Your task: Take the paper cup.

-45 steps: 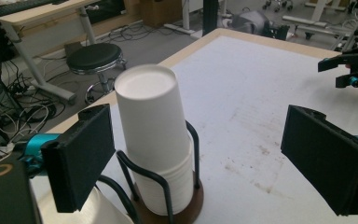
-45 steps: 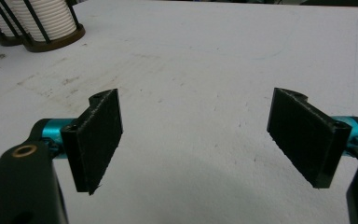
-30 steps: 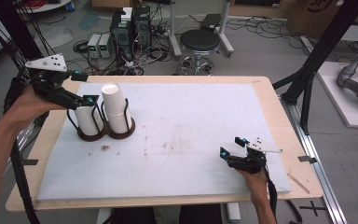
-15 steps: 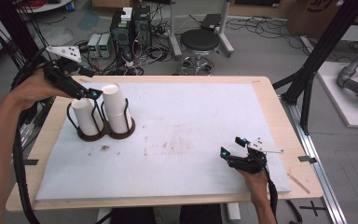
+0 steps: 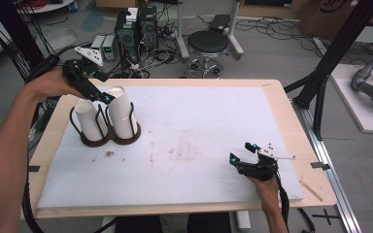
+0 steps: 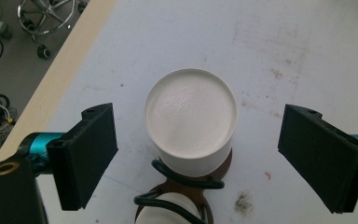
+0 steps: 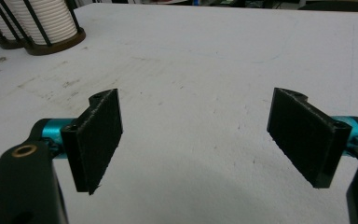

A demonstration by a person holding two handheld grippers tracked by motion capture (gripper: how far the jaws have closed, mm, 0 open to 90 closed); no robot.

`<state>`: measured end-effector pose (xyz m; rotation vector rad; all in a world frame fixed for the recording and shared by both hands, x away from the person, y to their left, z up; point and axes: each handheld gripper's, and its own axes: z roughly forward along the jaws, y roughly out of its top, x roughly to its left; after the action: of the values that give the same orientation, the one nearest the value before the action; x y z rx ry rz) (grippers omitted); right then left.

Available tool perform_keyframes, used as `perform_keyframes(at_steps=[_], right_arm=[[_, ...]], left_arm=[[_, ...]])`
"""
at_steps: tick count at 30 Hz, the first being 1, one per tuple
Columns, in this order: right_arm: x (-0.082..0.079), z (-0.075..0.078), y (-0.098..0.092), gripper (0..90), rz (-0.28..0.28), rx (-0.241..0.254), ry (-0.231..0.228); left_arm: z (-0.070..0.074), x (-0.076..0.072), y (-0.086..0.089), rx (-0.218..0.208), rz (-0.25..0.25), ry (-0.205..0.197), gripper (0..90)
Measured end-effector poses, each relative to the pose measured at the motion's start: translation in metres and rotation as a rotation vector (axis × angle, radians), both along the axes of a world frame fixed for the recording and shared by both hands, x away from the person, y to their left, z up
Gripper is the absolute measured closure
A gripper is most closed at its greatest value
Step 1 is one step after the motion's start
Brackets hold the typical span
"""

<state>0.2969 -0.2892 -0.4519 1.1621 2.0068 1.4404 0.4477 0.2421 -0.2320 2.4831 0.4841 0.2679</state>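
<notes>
Two stacks of white cups stand in dark wire holders at the left of the white mat: a shorter left stack and a taller right stack. My left gripper hovers at the top of the taller stack. In the left gripper view that stack's top cup lies between the jaws of the left gripper. The jaws have just been closing, but both pads still stand apart from the cup. The wire holder shows below it. My right gripper rests open near the front right, and nothing sits in the right gripper.
The mat covers a wooden table. A small wooden stick lies at its front right corner. Behind the table are a stool, computer boxes and cables. A black frame post rises at the right. The cup holders show far left in the right gripper view.
My left gripper has moved toward the far side and a little right, from beside the left stack to the top of the taller stack. The right gripper has stayed still.
</notes>
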Motion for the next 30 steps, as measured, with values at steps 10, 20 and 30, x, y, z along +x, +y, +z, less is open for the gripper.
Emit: perform_keyframes(at_steps=[10,20,30], right_arm=[[0.0,0.0,0.0,18.5,0.005,0.005,-0.003],[0.0,0.0,0.0,18.5,0.005,0.007,-0.004],[0.0,0.0,0.0,18.5,0.009,0.007,-0.004]], left_arm=[[-0.012,0.01,-0.008,0.08,-0.013,0.055,12.1],[-0.02,0.016,-0.016,0.11,-0.018,0.073,13.3],[-0.024,0.021,-0.02,0.127,-0.011,0.099,16.8]])
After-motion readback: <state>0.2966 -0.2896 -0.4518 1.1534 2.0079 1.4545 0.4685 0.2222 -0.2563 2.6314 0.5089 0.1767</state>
